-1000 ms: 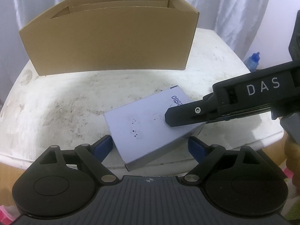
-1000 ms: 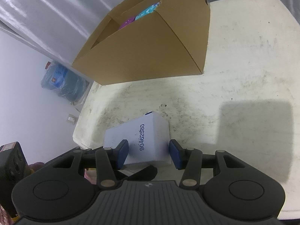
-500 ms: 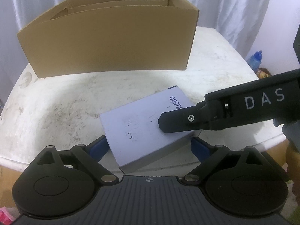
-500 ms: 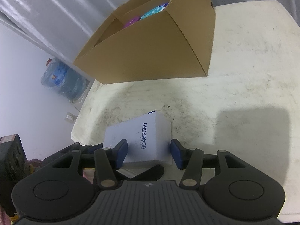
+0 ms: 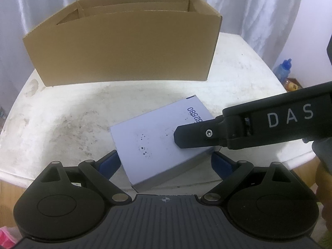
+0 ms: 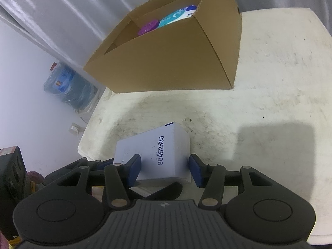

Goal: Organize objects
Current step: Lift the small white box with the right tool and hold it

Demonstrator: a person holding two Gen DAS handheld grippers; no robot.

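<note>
A flat white box [image 5: 157, 139] printed 90462580 lies at the near edge of the stained white table [image 5: 62, 114]; it also shows in the right wrist view [image 6: 157, 155]. My left gripper [image 5: 166, 164] is open, its blue pads [image 5: 109, 164] on either side of the box's near corner. My right gripper [image 6: 165, 169] is open and straddles the box's end, pads beside it. In the left wrist view the right gripper's black finger [image 5: 199, 137] reaches over the box from the right. An open cardboard carton [image 5: 122, 47] stands behind.
Inside the carton [image 6: 176, 58] lie a purple item [image 6: 148, 27] and a teal packet [image 6: 176, 17]. A blue water jug [image 6: 68, 89] stands on the floor left of the table. A blue-capped bottle [image 5: 283, 70] stands beyond the table's right edge.
Both grippers have risen and drawn back a little, so more of the carton's inside shows. The white box has not moved. Both jaws stay open.
</note>
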